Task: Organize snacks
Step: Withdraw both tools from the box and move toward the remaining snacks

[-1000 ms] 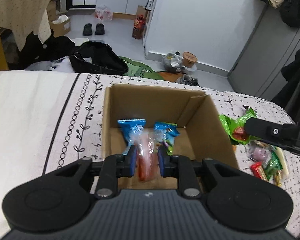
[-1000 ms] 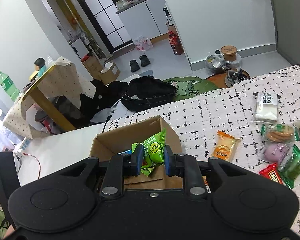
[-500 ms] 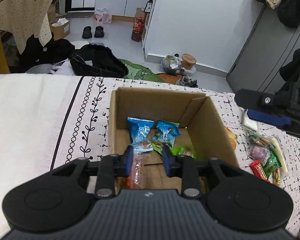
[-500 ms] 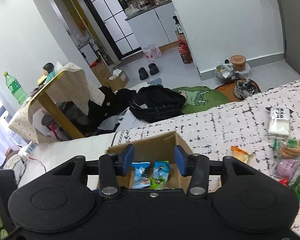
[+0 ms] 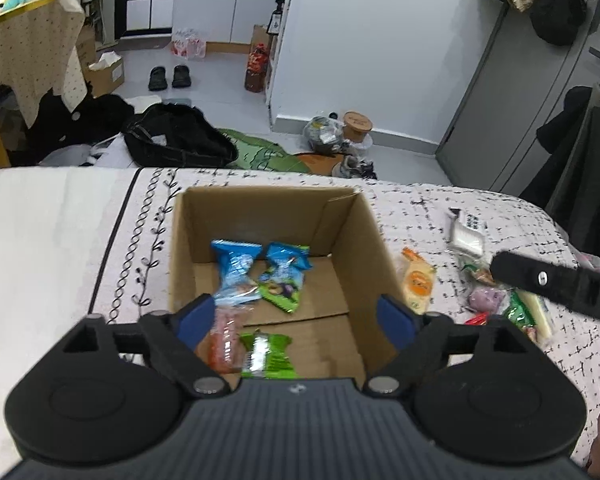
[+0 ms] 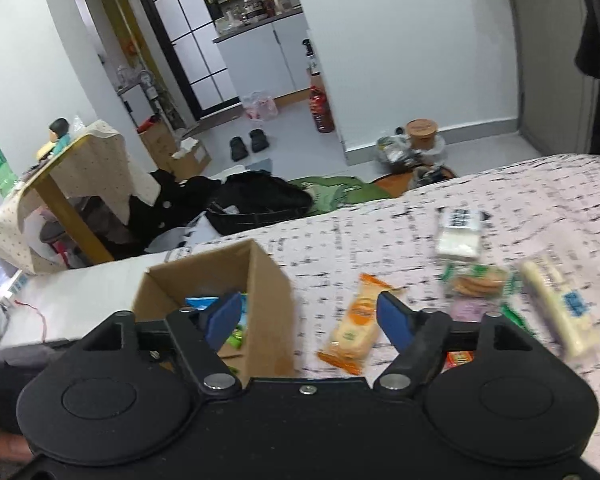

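An open cardboard box (image 5: 364,236) stands on the patterned bedcover. Inside lie two blue packets (image 5: 236,268), a clear packet with red sausage (image 5: 225,338) and two green packets (image 5: 266,354). My left gripper (image 5: 296,320) is open and empty above the box's near side. My right gripper (image 6: 308,320) is open and empty, to the right of the box (image 6: 268,300), above an orange packet (image 6: 356,324). The orange packet also shows in the left wrist view (image 5: 418,280).
Loose snacks lie right of the box: a white packet (image 6: 460,232), a biscuit pack (image 6: 478,282), a long white bar (image 6: 560,304), a purple one (image 5: 486,300). The bed's far edge drops to a floor with a black bag (image 5: 176,144) and shoes.
Both grippers opened and dropped their snacks into the box: the left its red sausage packet, the right its green packet. The right gripper then swung right toward the loose snacks.
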Available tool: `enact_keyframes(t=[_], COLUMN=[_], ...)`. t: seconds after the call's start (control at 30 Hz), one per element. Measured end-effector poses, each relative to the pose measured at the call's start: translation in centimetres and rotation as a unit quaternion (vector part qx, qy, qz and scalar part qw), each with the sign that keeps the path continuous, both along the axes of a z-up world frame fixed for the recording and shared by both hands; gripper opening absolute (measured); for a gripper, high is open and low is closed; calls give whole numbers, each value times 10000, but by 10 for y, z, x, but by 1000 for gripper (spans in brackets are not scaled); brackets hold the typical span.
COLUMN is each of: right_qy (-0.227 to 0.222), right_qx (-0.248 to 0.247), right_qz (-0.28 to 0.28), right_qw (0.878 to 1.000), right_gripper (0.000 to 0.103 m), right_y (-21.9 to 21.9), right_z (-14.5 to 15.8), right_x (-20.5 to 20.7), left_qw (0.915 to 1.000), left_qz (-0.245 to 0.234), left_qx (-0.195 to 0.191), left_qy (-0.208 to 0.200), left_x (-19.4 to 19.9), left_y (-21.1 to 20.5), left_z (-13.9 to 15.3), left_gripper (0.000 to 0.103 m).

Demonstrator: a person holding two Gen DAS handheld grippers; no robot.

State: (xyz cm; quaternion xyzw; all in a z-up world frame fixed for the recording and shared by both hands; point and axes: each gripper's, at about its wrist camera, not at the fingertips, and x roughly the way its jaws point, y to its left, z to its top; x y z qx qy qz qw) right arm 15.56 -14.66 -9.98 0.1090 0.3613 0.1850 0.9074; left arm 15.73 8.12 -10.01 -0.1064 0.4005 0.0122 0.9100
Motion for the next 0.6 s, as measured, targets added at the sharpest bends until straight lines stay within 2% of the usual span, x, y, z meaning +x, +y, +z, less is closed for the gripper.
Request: enact_keyframes(t=[0.17, 0.43, 0.6], right_qy=[23, -22, -59], right_qx=[-108, -172, -170], right_qz=[-144, -260, -360], right_qw=[9998, 9995, 9992], right_gripper=[80, 93, 96], right_y=[-24, -51, -65], right_z=[-1, 4, 6], right_x=[-7, -20, -28], left_qw=[9998, 9980, 9963], left_qz=[-177, -608, -847], left_qx=[-56, -125, -156], left_qy=[-66, -97, -51], left_x=[1, 0, -2], left_y=[-14, -44, -62], left_z=[5, 5, 4], left_gripper=[103, 103, 103])
